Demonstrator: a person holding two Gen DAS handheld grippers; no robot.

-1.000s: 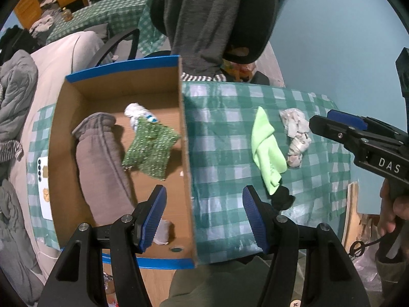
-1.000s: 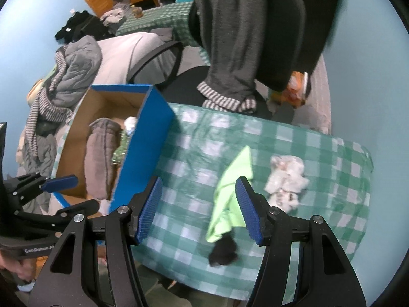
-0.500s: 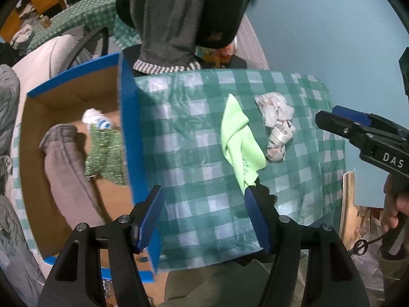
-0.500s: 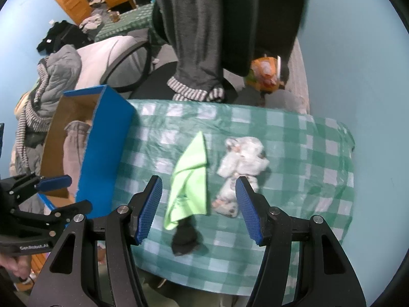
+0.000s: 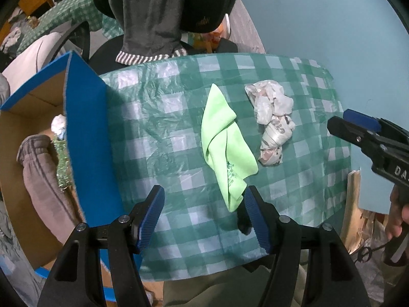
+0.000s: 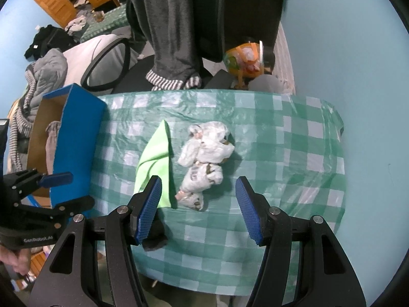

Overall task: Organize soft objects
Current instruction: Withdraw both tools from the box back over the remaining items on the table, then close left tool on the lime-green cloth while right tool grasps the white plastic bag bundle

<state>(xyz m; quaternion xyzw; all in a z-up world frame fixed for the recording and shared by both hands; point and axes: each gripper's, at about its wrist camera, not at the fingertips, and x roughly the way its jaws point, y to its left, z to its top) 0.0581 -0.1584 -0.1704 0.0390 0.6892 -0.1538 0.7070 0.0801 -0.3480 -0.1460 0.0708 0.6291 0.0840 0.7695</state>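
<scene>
A lime-green cloth (image 5: 225, 140) lies folded on the checked table, with a crumpled white plastic bundle (image 5: 273, 125) to its right. A small black item (image 5: 241, 221) sits at the cloth's near tip, partly hidden by a finger. My left gripper (image 5: 204, 215) hangs open above the table just left of the cloth's near end, holding nothing. My right gripper (image 6: 198, 204) is above the white bundle (image 6: 204, 158), its jaws opening, and nothing is pressed between them. The green cloth (image 6: 156, 158) lies by its left finger.
An open cardboard box with blue outer walls (image 5: 87, 140) stands on the left, holding a grey-brown garment (image 5: 43, 179) and a green glittery piece. A chair draped with a dark grey garment (image 5: 153, 12) stands behind the table (image 5: 158, 133). A blue wall is close on the right.
Both grippers have moved right, away from the box, and come lower over the table. The cloth and bundle now look larger. The right jaws stand slightly wider.
</scene>
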